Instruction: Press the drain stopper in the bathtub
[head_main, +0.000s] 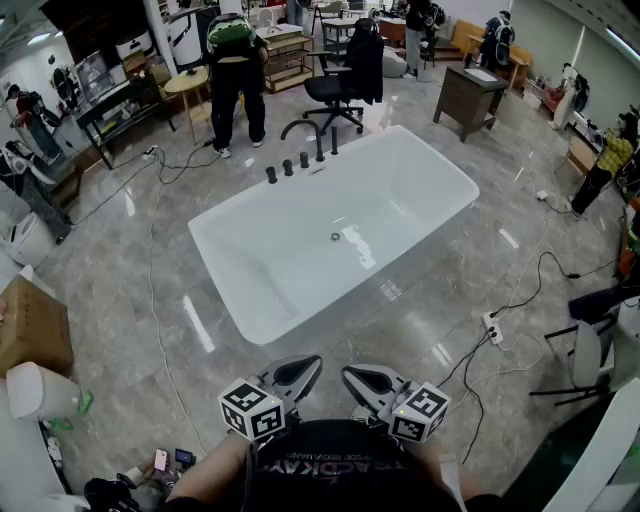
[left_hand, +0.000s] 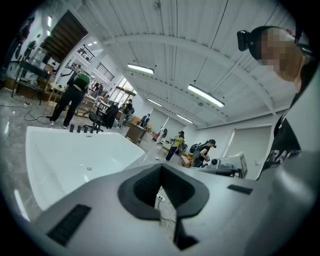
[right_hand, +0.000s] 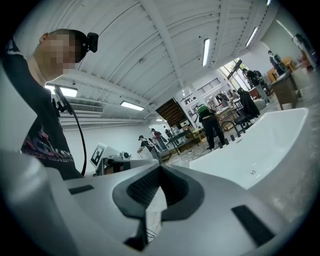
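Observation:
A white freestanding bathtub (head_main: 250, 300) stands on the grey tiled floor in the middle of the head view. Its small round metal drain stopper (head_main: 335, 236) sits in the basin floor. Black tap fittings (head_main: 300, 158) line the far rim. My left gripper (head_main: 314, 364) and right gripper (head_main: 347, 373) are held side by side close to my body, well short of the tub's near rim, both shut on nothing. The left gripper view shows its shut gripper (left_hand: 161, 167), with the tub (left_hand: 45, 150) and stopper (left_hand: 89, 168) to the left. The right gripper view shows its shut gripper (right_hand: 160, 168), with the tub (right_hand: 270, 135) and stopper (right_hand: 252, 172) to the right.
A person with a green backpack (head_main: 235, 70) stands behind the tub beside an office chair (head_main: 345, 80). A brown cabinet (head_main: 468, 95) is at the back right. A power strip with cables (head_main: 492, 328) lies on the floor at right. A cardboard box (head_main: 30, 325) sits at left.

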